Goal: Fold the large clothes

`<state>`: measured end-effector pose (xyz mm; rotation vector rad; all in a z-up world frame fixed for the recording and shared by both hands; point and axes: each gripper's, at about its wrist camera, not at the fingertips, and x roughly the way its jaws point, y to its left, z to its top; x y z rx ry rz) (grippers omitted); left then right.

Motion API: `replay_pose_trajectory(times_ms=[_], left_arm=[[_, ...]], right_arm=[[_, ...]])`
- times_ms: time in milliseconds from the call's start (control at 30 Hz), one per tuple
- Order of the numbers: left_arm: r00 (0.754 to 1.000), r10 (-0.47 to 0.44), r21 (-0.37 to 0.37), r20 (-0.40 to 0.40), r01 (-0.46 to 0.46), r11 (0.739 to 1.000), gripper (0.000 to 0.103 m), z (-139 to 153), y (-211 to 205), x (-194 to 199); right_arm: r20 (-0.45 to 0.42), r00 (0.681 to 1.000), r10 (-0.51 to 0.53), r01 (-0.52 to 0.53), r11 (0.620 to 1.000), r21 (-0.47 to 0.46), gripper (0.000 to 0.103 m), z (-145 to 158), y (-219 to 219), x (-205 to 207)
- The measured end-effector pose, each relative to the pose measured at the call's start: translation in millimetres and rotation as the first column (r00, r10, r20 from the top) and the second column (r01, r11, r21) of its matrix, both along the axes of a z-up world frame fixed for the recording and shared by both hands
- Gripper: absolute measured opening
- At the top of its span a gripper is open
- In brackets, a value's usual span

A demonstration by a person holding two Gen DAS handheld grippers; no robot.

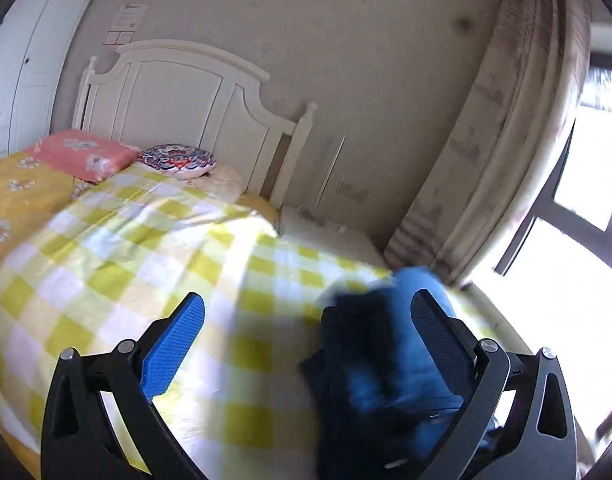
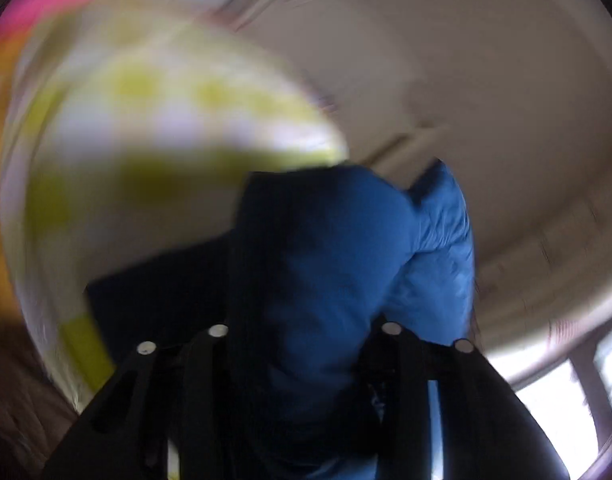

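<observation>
We hold the left gripper (image 1: 306, 344) spread wide and empty above the checked bed (image 1: 118, 248), ready for a fresh hold; the blue jacket (image 2: 338, 248) bunches over our right gripper (image 2: 306, 360), its grip hidden, we cannot tell.

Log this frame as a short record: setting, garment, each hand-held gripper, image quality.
setting: bed with yellow checked cover, white headboard, pink pillow
garment: blue padded jacket, bunched, dark lining showing
left hand-held gripper: jaws wide apart, jacket against the right pad only, no grip
right hand-held gripper: fingers buried in the jacket; whether it is gripped cannot be told
image quality: right wrist view heavily blurred, left wrist view blurred near the jacket
</observation>
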<state>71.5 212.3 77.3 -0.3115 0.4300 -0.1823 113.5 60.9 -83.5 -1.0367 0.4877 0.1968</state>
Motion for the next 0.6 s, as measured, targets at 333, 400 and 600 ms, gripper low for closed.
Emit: replay_pose_trajectory(times_ms=[333, 400, 600], left_arm=[[0.902, -0.416, 0.121, -0.117, 0.428, 0.895, 0.099, -8, -106, 51], [0.875, -0.457, 0.197, -0.160, 0.482, 0.854, 0.099, -3, -145, 79], [0.830, -0.396, 0.344, -0.393, 0.532, 0.774, 0.099, -69, -206, 161]], right_arm=[[0.022, 1.000, -0.020, 0.020, 0.999, 0.028, 0.042, -3, 6, -1], [0.028, 1.000, -0.013, 0.012, 0.999, 0.042, 0.043, -2, 2, 1], [0.041, 0.999, 0.032, -0.034, 0.998, 0.055, 0.052, -1, -7, 1]])
